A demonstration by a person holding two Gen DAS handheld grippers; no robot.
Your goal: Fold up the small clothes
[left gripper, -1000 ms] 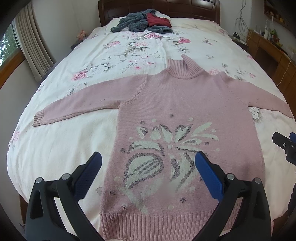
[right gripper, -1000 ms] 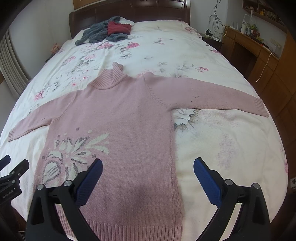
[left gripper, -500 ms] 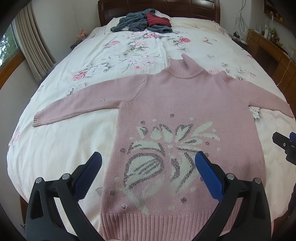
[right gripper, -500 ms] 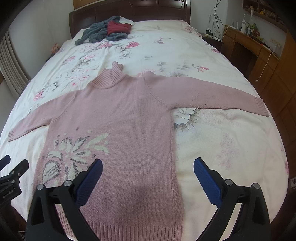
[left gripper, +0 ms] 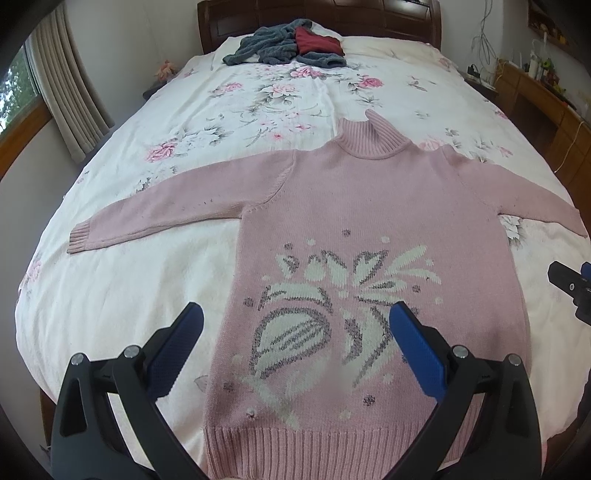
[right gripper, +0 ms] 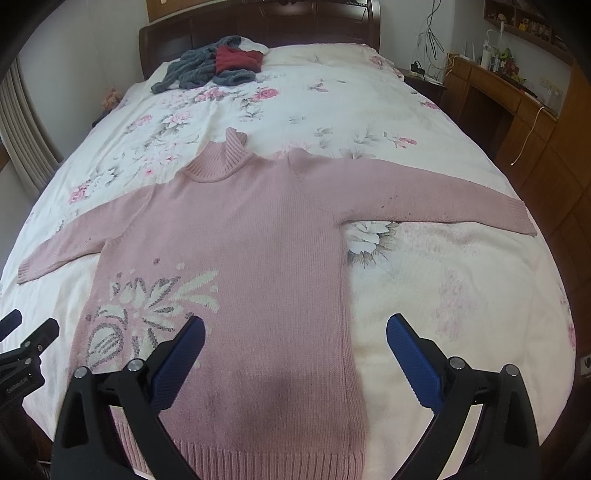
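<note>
A pink knitted turtleneck sweater (left gripper: 369,206) (right gripper: 251,236) lies flat on the bed, sleeves spread to both sides, with a white and grey leaf pattern on its lower front. My left gripper (left gripper: 295,314) hovers open above the sweater's lower left part and hem, holding nothing. My right gripper (right gripper: 295,325) hangs open over the sweater's lower right edge, also with nothing between its blue pads. Each gripper shows at the edge of the other's view: the right gripper (left gripper: 572,288), the left gripper (right gripper: 26,343).
The bed has a white floral cover (left gripper: 258,96). A heap of grey and dark red clothes (left gripper: 288,44) lies near the dark wooden headboard (right gripper: 258,26). A wooden desk (right gripper: 517,96) stands at the right, curtains (left gripper: 70,85) at the left.
</note>
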